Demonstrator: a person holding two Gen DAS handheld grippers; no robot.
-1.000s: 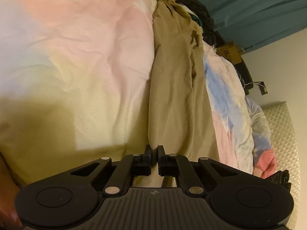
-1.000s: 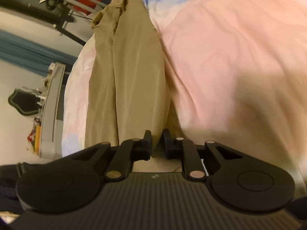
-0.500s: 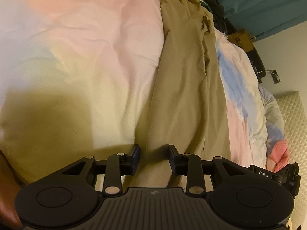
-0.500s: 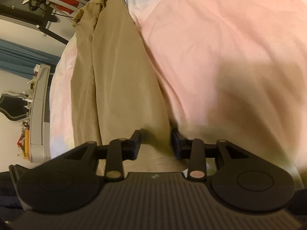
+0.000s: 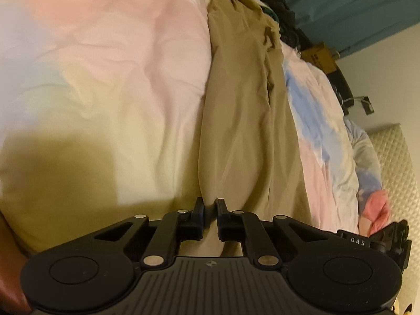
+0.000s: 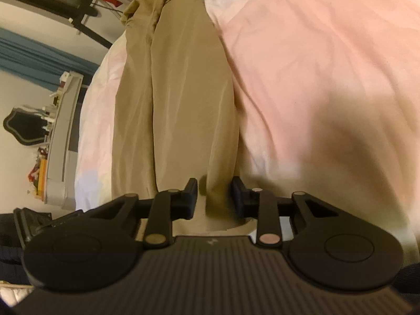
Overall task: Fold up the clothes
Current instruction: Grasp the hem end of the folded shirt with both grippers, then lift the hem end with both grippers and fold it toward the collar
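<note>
A pair of khaki trousers [image 5: 244, 110] lies stretched out lengthwise on a pastel duvet [image 5: 105, 65], legs folded side by side. My left gripper [image 5: 209, 207] is shut on the near edge of the trousers, cloth pinched between the fingers. In the right wrist view the same trousers [image 6: 181, 92] run away from me. My right gripper [image 6: 214, 191] is open, its fingers on either side of a raised fold at the trousers' near end.
A pile of dark clothes [image 5: 278, 18] lies at the far end of the bed by a teal curtain [image 5: 354, 5]. A quilted headboard [image 5: 393, 168] is at right. A grey shelf [image 6: 63, 136] and a black stand [image 6: 78, 8] are beside the bed.
My left gripper opened half a second ago and has now shut again on the trousers' edge. My right gripper opened and has stayed open around the fold.
</note>
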